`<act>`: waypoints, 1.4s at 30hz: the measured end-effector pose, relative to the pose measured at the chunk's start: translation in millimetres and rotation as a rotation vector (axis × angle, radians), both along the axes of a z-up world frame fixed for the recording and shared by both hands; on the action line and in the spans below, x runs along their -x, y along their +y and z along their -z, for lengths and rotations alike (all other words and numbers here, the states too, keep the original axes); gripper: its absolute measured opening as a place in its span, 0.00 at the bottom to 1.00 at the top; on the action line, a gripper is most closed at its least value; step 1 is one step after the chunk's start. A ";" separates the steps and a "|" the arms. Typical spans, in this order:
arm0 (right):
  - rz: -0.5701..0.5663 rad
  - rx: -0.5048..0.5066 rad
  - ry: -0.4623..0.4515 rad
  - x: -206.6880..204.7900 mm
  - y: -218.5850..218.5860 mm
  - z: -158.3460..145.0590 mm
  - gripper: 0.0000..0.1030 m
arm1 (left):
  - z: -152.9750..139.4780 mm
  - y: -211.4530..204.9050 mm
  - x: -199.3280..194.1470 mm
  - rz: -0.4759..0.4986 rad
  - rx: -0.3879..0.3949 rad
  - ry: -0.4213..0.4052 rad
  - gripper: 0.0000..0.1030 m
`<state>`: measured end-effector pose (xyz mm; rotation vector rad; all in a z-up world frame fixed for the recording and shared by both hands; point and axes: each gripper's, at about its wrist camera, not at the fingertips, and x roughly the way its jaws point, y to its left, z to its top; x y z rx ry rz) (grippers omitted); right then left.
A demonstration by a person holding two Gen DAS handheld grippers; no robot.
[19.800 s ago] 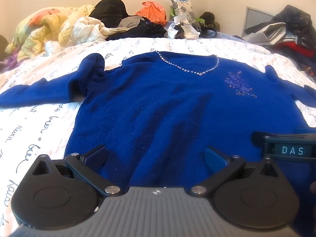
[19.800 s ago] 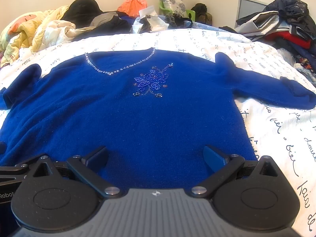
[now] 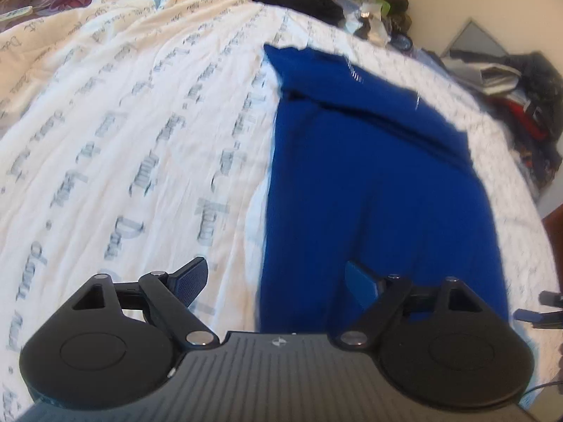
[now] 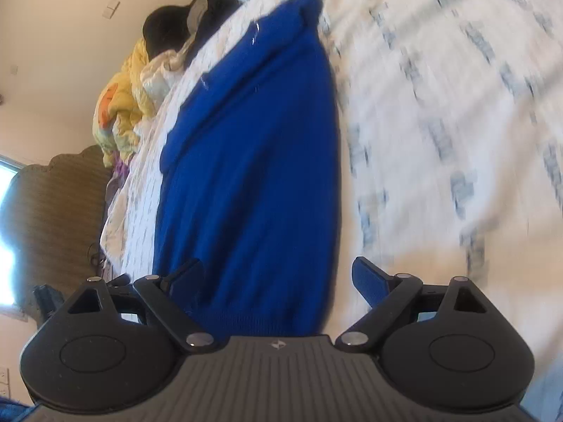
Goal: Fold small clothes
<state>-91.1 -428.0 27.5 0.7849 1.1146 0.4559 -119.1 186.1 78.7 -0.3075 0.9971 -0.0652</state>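
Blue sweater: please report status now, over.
Left hand-held gripper open, empty. Right hand-held gripper open, empty. Blue sweater flat on bedsheet, sleeves folded in, long narrow strip. Nothing on it.

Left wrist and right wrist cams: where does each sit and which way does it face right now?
Left wrist: on the left gripper, low at the hem, facing up the folded blue knit sweater on the white script-printed bedsheet; own open fingers show, plus the right gripper's tip at the right edge.
Right wrist: on the right gripper, rolled sideways, facing along the same sweater towards the yellow blanket pile; own open fingers show.
Shared: sweater, bedsheet, clothes clutter.
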 end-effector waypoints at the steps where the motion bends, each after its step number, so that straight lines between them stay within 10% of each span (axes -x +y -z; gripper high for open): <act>1: 0.011 -0.014 0.025 12.3 -2.6 4.5 0.90 | 6.5 -0.9 4.9 0.004 0.018 0.024 0.82; 12: -0.075 -0.211 0.059 62.7 31.0 31.4 0.87 | 48.4 14.4 55.5 0.021 0.507 0.064 0.86; 13: -0.079 -0.188 0.057 63.1 27.9 30.4 0.82 | 48.8 15.8 57.0 0.011 0.516 0.065 0.86; 15: -0.097 -0.101 0.075 55.5 42.2 29.1 0.27 | 47.9 13.1 58.0 0.004 0.502 0.061 0.82; 17: -0.098 -0.069 0.082 47.7 54.0 35.9 0.05 | 44.9 4.5 56.6 0.018 0.438 0.059 0.52; 18: -0.097 -0.071 0.079 46.2 58.1 36.6 0.05 | 44.9 -1.9 52.6 0.040 0.401 0.083 0.03; 26: -0.059 0.131 0.019 63.2 29.6 12.5 0.03 | 40.6 -19.5 59.0 0.102 0.242 0.101 0.13; 31: -0.032 0.041 0.058 59.8 19.8 21.2 0.10 | 35.9 -13.4 53.5 0.125 0.236 0.087 0.17; 34: 0.009 0.098 -0.029 34.7 9.4 -1.9 0.41 | 14.0 1.2 35.3 0.116 0.174 0.017 0.62; 36: 0.060 0.124 -0.150 3.3 1.1 -21.9 0.83 | -4.6 14.0 8.0 0.068 0.136 -0.092 0.85; 42: 0.145 0.206 -0.291 -168.6 1.0 -18.8 0.84 | 0.2 7.9 -162.1 -0.015 0.012 -0.219 0.77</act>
